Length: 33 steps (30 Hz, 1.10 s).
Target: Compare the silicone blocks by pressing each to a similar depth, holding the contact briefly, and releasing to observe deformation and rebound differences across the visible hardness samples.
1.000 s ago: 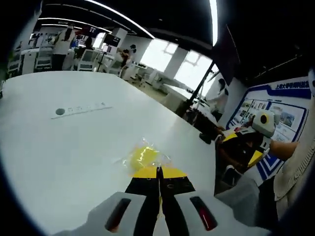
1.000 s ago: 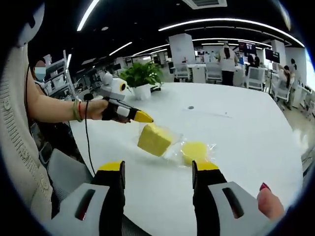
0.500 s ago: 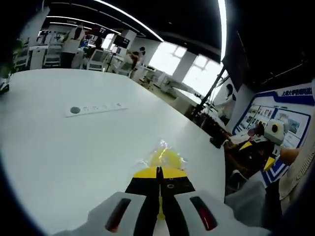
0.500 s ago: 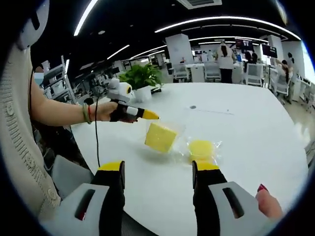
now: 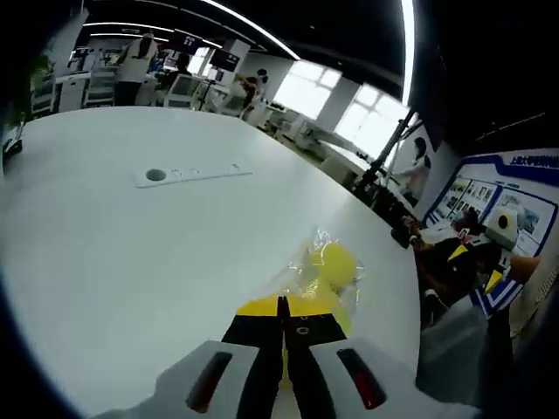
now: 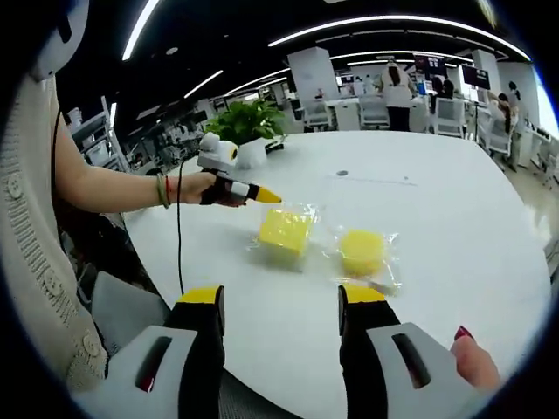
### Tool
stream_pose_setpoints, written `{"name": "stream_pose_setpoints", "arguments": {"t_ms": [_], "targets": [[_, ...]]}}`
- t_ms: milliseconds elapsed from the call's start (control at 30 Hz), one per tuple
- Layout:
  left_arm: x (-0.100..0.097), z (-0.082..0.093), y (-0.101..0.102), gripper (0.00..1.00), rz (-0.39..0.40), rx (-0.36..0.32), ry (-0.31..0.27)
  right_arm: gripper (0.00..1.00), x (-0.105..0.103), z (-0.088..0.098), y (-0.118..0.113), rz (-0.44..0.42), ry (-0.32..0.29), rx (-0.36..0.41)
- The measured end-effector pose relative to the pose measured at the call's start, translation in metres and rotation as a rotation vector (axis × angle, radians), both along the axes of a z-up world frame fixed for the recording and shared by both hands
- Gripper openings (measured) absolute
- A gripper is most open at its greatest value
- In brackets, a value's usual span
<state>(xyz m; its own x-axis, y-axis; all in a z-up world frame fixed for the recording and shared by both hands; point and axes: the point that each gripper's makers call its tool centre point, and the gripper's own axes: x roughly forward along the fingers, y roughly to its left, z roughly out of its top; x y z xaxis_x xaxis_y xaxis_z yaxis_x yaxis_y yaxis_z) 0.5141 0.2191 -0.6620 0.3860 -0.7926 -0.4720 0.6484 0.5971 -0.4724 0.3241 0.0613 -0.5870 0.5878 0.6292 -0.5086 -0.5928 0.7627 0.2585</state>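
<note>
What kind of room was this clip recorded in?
Most likely an open-plan office or lab. A large white table holds two bagged yellow blocks, with rows of desks and chairs behind it, long ceiling light strips, a potted plant and a blue wall display.

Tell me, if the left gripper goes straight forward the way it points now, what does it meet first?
Most likely the bagged yellow block directly beyond the left gripper, whose jaws are shut; whether they already touch it is unclear.

I'm in an open-plan office or lab. Desks and chairs [image 6: 454,131] fill the upper right. Ceiling light strips [image 6: 384,22] run across the top.
</note>
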Motion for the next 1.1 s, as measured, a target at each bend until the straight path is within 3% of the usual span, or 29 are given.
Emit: {"name": "stream_pose_setpoints", "arguments": {"t_ms": [567,1100], "targets": [[0.019,-0.042,0.011,0.00,0.007,0.078,0.065,0.48,0.006,-0.009,-0.001,-0.009,0.036,-0.005],[0.032,-0.052,0.011,0.00,0.013,0.098,0.035,0.48,0.005,-0.012,-0.006,-0.028,0.051,0.006]]}}
